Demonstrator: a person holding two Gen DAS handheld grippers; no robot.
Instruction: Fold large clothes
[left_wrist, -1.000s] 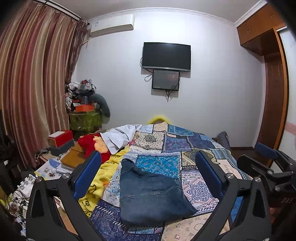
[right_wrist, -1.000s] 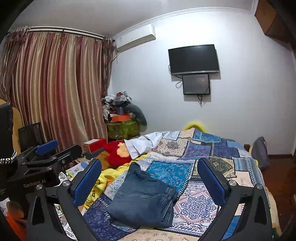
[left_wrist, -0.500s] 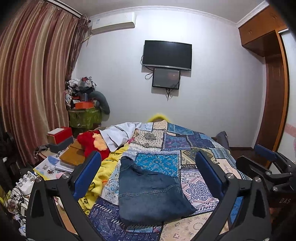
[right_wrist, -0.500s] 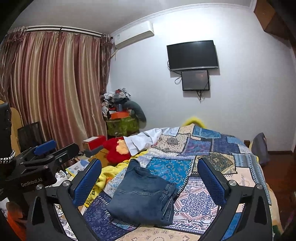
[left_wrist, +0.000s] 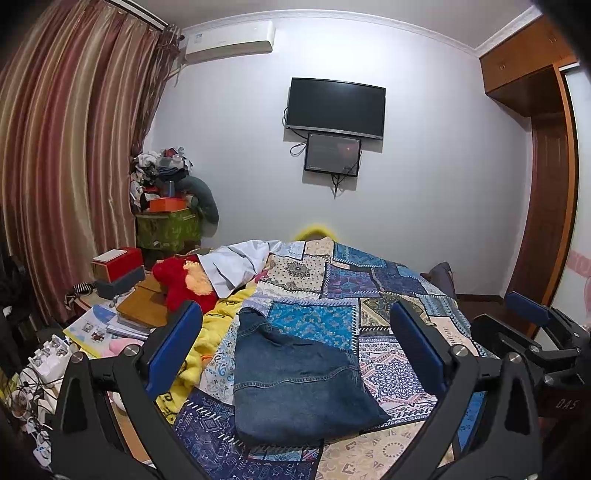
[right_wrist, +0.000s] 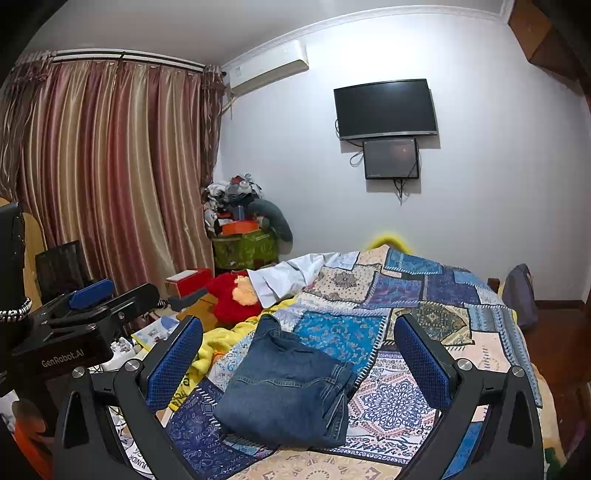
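At the far left, beyond the bed's edge, a low side table (left_wrist: 122, 314) was crowded with books, a red box (left_wrist: 118, 260) and cables, and a red plush toy (left_wrist: 181, 280) and a yellow blanket (left_wrist: 214, 332) lay between that clutter and the work area. The left gripper (left_wrist: 295, 349) hung above the near part of the patchwork quilt (left_wrist: 388, 373) with its blue-padded fingers (left_wrist: 173, 349) spread wide and nothing between them. The folded jeans (left_wrist: 291, 380) lay on the quilt directly ahead of it, a compact denim stack with its layered edges showing on the right side in the right wrist view. The right gripper (right_wrist: 299, 365) hung to the right of the left one, its fingers (right_wrist: 421, 363) likewise spread and empty. Judging from the tidy stack, the fold looked finished or nearly so, and the step in hand seemed to be checking or smoothing it. To do that well, any pressing would best start at the folded side and run toward the loose layered edges, so the layers did not slide apart. The quilt right of the jeans offered bare room for moving, running to the bed's right edge, where a dark bag (right_wrist: 521, 295) sat by the floor. The left side gave little room.
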